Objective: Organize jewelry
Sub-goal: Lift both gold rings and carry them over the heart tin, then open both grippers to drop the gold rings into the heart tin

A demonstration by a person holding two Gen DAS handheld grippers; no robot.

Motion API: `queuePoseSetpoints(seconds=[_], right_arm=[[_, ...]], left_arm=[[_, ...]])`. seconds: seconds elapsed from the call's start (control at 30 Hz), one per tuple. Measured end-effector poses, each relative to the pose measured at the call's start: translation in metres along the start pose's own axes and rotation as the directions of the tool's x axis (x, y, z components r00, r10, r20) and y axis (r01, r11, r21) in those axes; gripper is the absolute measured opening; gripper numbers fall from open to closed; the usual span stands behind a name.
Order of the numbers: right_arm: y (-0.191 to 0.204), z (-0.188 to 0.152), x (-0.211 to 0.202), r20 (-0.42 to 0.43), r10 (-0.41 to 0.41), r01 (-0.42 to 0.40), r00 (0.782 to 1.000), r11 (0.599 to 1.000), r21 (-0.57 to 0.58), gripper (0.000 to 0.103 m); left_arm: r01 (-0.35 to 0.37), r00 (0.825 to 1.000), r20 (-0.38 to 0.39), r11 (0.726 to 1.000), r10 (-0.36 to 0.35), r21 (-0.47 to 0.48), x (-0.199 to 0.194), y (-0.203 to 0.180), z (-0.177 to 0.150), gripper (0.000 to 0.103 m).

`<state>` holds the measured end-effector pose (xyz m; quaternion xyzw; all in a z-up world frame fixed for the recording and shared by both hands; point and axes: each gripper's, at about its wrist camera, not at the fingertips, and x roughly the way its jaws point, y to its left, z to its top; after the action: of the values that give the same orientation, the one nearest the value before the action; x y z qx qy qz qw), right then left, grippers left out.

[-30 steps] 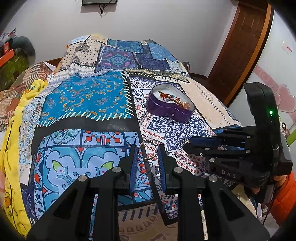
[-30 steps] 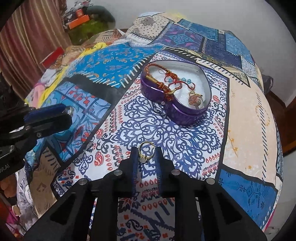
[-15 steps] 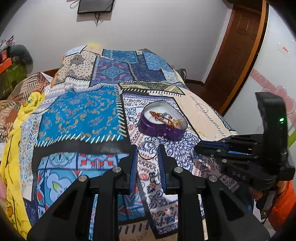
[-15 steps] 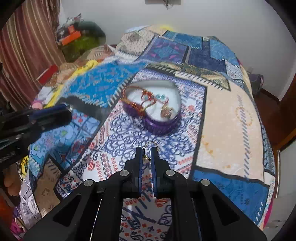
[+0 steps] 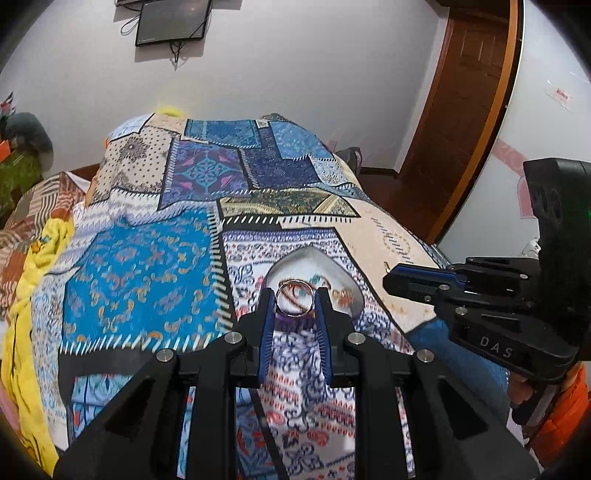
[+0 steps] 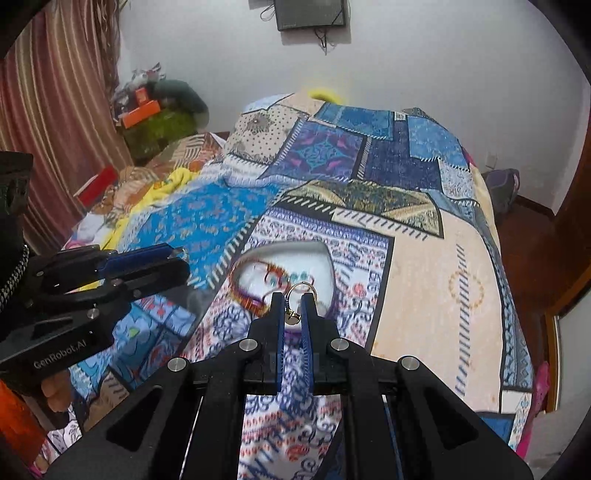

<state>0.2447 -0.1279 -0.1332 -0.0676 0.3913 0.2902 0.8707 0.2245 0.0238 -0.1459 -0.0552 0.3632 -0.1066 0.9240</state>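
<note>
A: While the left gripper was up over the bed, its jaws were clamped on a plain silver ring, pinched across its width right at the blue pads.

B: And the right one?

A: Right gripper was clenched too, holding a thin gold ring with a small charm; the charm hung between the fingertips, the hoop stuck out past them.

B: Where were the rings relative to the box?

A: Both were held in the air on the near side of the heart-shaped purple jewelry box, overlapping it in each wrist view. Box was open, white inside, with a red-orange beaded bracelet and some turquoise beads in it. Blurry, so finer detail couldn't be read.

B: Box placement?

A: Sat on the patchwork bedspread, on the white-and-navy patterned patch. Grippers were apart, one on each side of the box; each showed in the other's camera.

B: Further out?

A: Yellow blanket at the bed's left edge, striped curtain, wooden door, dark screen on the wall.
</note>
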Motion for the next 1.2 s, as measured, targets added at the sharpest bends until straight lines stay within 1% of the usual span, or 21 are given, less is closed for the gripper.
queuePoseSetpoints(seconds=[0.23,0.53,0.73,0.93,1.13,1.2], right_arm=[[-0.005,0.009,0.016,0.003,0.014,-0.014,1.000,1.000,0.007,0.008],[-0.016,0.011,0.040,-0.038,0.031,-0.030,0.999,0.999,0.027,0.008],[-0.016,0.011,0.051,-0.069,0.040,-0.040,0.997,0.999,0.007,0.008],[-0.013,0.009,0.055,-0.097,0.063,-0.065,0.993,0.998,-0.013,0.008],[-0.010,0.009,0.058,-0.104,0.015,-0.020,0.994,0.999,-0.045,0.009],[-0.010,0.010,0.056,-0.105,0.012,-0.017,0.994,0.999,-0.046,0.014]], left_arm=[[0.005,1.000,-0.005,1.000,-0.005,0.018,0.019,-0.001,0.009,0.021],[0.012,0.999,-0.031,1.000,-0.012,0.024,0.044,0.002,0.013,0.021],[0.023,0.998,-0.058,1.000,-0.022,0.019,0.056,0.002,0.011,0.021],[0.036,0.997,-0.073,0.999,-0.036,0.003,0.059,0.005,0.010,0.021],[0.037,0.996,-0.086,0.999,-0.037,0.004,0.058,0.004,0.009,0.021],[0.034,0.996,-0.086,0.999,-0.033,0.006,0.056,0.003,0.009,0.021]])
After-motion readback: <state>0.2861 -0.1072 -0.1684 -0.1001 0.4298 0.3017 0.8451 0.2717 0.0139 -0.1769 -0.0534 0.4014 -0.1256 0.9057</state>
